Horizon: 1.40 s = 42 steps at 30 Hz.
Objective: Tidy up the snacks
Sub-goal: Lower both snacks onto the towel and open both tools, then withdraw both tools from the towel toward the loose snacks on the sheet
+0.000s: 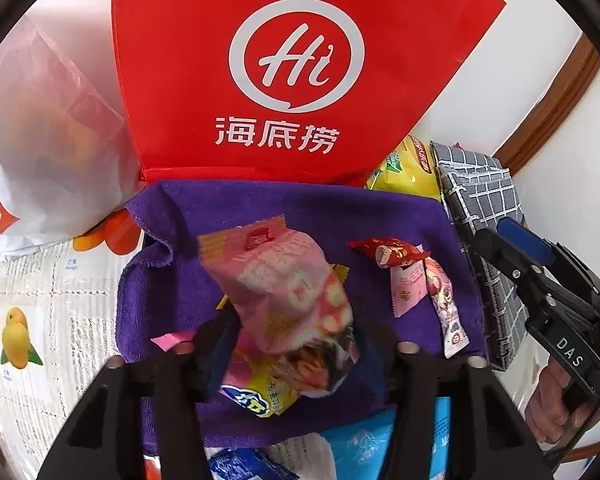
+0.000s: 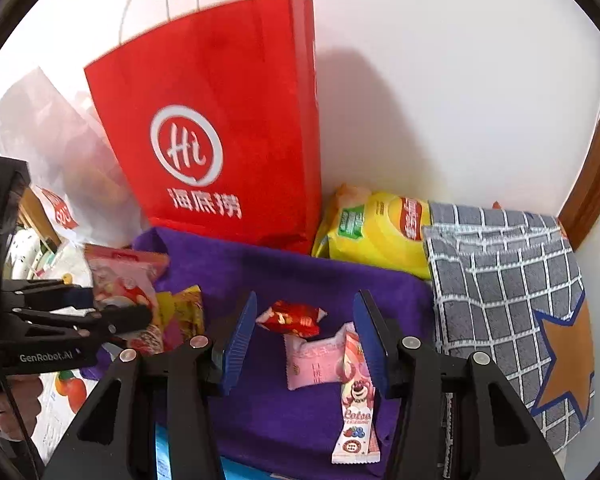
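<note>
A pink snack bag (image 1: 284,292) stands blurred between the fingers of my left gripper (image 1: 300,344). The pads stand apart from it, so the gripper is open. It hangs over a purple towel (image 1: 380,216), above a yellow and pink packet (image 1: 260,392). To the right on the towel lie a red candy (image 2: 292,318), a pink packet (image 2: 316,364) and a strawberry-bear bar (image 2: 356,408). My right gripper (image 2: 306,340) hovers open over these three with nothing between its blue pads. In the right wrist view the left gripper (image 2: 112,304) sits far left by the pink snack bag (image 2: 120,276).
A red paper bag (image 2: 220,140) stands against the wall behind the towel, a white plastic bag (image 1: 40,140) to its left. A yellow chip bag (image 2: 372,232) and a grey checked fabric bag (image 2: 500,280) are on the right. Blue packets (image 1: 360,440) lie at the near edge.
</note>
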Available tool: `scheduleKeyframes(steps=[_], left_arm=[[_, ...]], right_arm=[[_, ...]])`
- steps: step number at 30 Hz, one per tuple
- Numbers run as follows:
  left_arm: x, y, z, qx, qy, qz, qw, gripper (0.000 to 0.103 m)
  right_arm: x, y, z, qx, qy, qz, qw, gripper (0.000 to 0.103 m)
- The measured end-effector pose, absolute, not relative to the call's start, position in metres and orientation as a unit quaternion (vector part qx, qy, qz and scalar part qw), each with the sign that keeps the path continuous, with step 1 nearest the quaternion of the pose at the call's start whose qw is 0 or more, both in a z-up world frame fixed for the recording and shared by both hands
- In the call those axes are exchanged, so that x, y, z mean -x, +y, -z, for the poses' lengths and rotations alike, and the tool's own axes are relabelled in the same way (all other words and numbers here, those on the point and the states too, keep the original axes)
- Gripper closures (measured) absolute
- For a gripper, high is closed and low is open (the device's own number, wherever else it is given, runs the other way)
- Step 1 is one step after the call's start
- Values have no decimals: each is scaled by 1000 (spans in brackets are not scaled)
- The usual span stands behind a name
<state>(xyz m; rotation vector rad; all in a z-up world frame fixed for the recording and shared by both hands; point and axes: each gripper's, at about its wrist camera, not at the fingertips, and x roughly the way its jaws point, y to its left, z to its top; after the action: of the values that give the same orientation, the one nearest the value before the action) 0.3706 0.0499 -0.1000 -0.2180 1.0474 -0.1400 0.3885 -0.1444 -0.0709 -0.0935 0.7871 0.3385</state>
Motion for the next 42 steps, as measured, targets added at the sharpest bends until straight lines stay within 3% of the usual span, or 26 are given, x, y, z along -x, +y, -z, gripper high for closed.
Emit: scheduleKeyframes(steps=[5, 9, 20, 33, 38, 42], left_arm=[[-362, 51, 83, 105, 481, 65, 868, 32], [-353, 45, 70, 90, 470, 63, 876, 27], [-330, 21, 47, 61, 451, 85, 886, 25], [-245, 24, 29, 55, 400, 84, 911, 25], [-219, 28, 37, 53, 396, 66, 914, 25], [-197, 29, 41, 33, 396, 27, 917, 25]], right_arm=[[-380, -150, 57, 38, 363, -155, 918, 51], [-369, -155, 50, 27, 353, -144, 924, 44], [-315, -183, 46, 28, 377, -93, 921, 44], [-235, -210, 47, 12, 355, -58, 933, 44], [-216, -212, 58, 8, 394, -52, 918, 37], [-196, -211, 61, 15, 395, -41, 918, 25]])
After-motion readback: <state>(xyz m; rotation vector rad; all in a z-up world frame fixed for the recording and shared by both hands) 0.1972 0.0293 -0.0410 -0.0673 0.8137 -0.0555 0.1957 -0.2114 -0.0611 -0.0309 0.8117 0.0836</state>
